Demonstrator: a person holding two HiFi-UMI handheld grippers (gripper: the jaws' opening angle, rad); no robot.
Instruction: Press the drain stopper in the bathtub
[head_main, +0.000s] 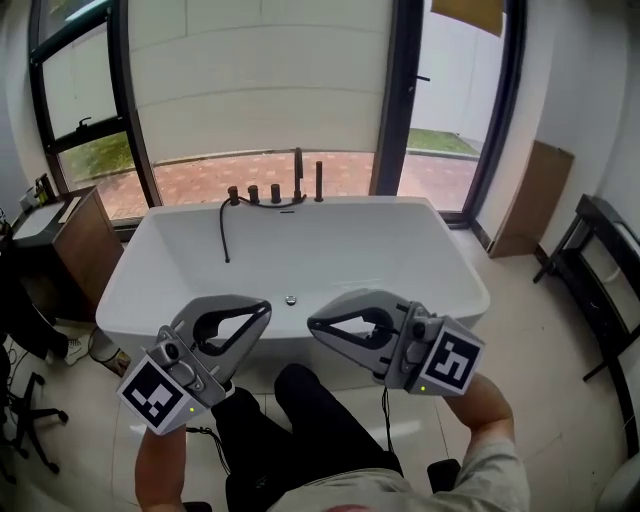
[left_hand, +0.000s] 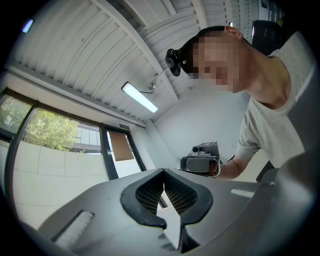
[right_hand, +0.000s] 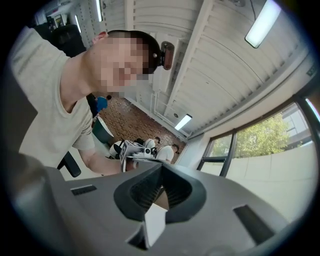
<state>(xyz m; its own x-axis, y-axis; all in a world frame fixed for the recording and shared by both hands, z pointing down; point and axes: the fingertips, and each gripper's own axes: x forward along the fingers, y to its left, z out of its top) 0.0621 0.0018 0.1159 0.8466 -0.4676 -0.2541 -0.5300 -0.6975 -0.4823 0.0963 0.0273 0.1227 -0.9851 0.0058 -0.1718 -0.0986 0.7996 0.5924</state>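
While one bathtub (head_main: 340, 245) stands, left gripper (head_main: 265, 309) and right gripper (head_main: 313, 325) (two) hover.

tiled floor (head_main: 545, 335), white bathtub (head_main: 385, 245) on it

Bathtub (head_main: 455, 262) was plain white, its drain stopper (head_main: 291, 299) silver, and the tap fittings (head_main: 275, 191) on the far rim dark brown with a black hose (head_main: 224, 235). Left gripper (head_main: 266, 309) and right gripper (head_main: 313, 323) were matt grey with black ribbed linings; the left marker cube (head_main: 157, 392) and right marker cube (head_main: 455, 362) were white, printed with black square patterns. Paving (head_main: 200, 178) beyond the black window frames (head_main: 398, 100) showed a red brick pattern, the floor (head_main: 540, 330) was pale cream tile, the cabinet (head_main: 88, 245) brown wood, the trousers (head_main: 310, 430) black.
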